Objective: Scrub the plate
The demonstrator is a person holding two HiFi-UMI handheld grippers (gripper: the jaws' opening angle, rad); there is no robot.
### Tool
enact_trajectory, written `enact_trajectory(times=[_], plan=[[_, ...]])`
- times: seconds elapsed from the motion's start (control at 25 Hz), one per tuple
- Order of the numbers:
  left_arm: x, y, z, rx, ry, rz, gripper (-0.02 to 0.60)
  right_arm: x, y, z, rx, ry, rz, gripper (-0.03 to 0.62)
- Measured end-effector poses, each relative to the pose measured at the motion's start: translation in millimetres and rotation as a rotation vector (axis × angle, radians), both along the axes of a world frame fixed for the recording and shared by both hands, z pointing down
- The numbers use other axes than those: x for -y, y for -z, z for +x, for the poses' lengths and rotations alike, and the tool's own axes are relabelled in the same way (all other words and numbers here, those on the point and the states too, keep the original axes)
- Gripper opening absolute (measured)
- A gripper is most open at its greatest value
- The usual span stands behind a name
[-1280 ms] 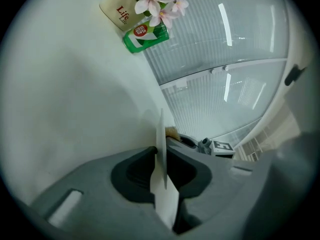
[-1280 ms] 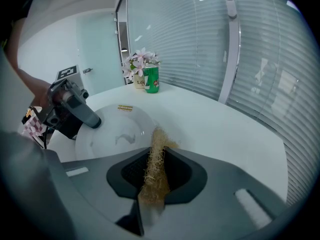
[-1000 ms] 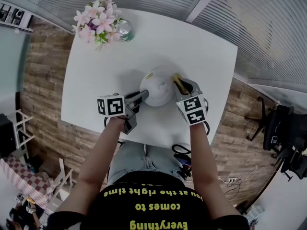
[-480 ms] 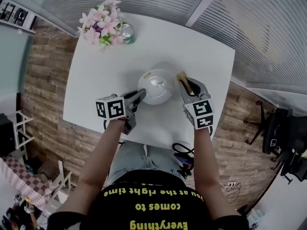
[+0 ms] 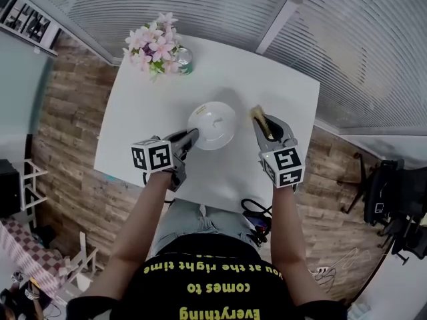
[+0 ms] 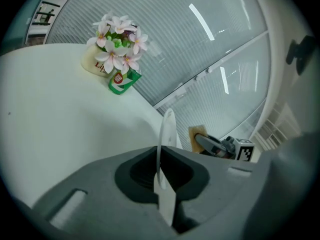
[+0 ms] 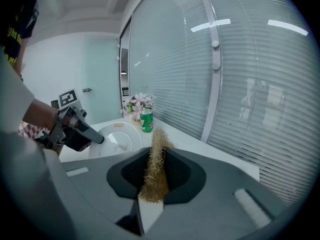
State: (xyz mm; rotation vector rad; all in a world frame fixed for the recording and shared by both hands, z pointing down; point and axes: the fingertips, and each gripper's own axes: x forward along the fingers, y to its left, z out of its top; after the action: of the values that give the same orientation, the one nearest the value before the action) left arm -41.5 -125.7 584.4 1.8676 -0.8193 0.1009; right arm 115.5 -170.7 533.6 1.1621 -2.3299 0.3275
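Observation:
A white plate (image 5: 212, 126) hangs above the white table (image 5: 267, 79), and my left gripper (image 5: 192, 136) is shut on its near-left rim. In the left gripper view the plate (image 6: 166, 134) stands edge-on, pinched between the jaws. My right gripper (image 5: 261, 124) is shut on a tan fibrous scrub pad (image 5: 257, 116), held to the right of the plate and apart from it. The right gripper view has the pad (image 7: 156, 169) sticking up between the jaws, with the plate (image 7: 116, 139) and the left gripper (image 7: 95, 137) off to the left. The left jaws have just closed onto the rim.
A pot of pink flowers (image 5: 153, 47) and a green can (image 5: 185, 62) stand at the table's far left corner. Windows with blinds run behind the table. Wood-pattern floor lies left and right, and a black chair (image 5: 390, 192) stands far right.
Both grippers have risen. The plate has come up off the table in the left gripper and tilted. The pad has drawn away from the plate's right rim.

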Motion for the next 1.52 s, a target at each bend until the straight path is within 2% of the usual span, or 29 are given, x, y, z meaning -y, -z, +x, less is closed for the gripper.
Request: enact_trajectory(times=[0.28, 0.56, 0.8, 1.28, 1.52], plan=[[-3, 25, -8, 0.053, 0.006, 0.065, 0.012, -3, 27, -4, 0.027, 0.0, 0.051, 0.057], [-6, 51, -10, 0.066, 0.007, 0.124, 0.012, -11, 56, 2, 0.046, -0.023, 0.109, 0.057], [-9, 73, -15, 0.05, 0.021, 0.16, 0.012, -20, 81, 5, 0.067, -0.042, 0.158, 0.057], [-6, 107, -7, 0.057, -0.021, 0.24, 0.012, -23, 128, 0, 0.093, -0.044, 0.275, 0.057], [-13, 121, 4, 0.028, -0.042, 0.263, 0.012, -28, 139, -10, 0.097, -0.02, 0.31, 0.057]])
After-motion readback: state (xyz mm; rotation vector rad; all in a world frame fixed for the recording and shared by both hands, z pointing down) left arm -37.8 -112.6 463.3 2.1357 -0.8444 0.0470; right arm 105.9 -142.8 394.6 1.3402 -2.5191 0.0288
